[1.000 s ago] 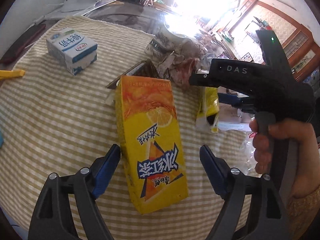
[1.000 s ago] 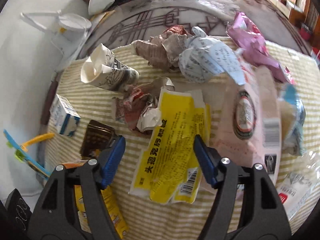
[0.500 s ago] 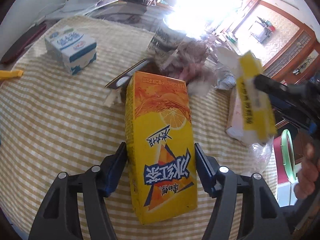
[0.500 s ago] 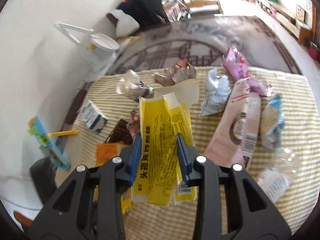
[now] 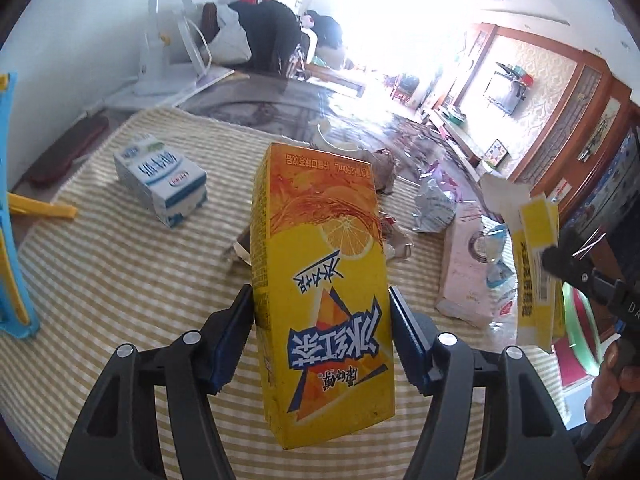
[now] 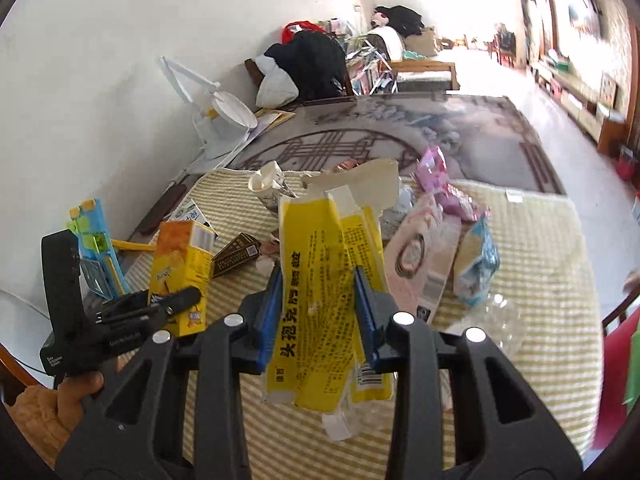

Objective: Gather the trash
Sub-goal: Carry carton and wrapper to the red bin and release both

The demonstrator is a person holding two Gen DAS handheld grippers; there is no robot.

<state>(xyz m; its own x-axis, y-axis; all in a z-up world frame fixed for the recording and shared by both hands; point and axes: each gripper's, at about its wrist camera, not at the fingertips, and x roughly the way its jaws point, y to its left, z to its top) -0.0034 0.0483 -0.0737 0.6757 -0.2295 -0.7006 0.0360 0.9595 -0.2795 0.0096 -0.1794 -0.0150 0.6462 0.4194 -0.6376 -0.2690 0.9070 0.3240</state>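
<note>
With your left claw (image 5: pixel 320 332) clenched on the orange juice carton (image 5: pixel 320 280) and your right claw (image 6: pixel 316 312) pinching the flattened yellow wrapper (image 6: pixel 328 288), both off the striped surface (image 5: pixel 120 280), keep squeezing and carry them level, clear of litter ahead.

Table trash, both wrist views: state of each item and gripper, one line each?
Left gripper: shut on yellow drink carton.
Yellow drink carton: gripped, lifted, tilted.
Right gripper: shut on yellow wrapper.
Yellow wrapper: gripped, flattened, torn open on top.
Blue-white milk carton: lying on the mat.
Paper cup: crushed, on its side.
Pink package: lying flat.
</note>
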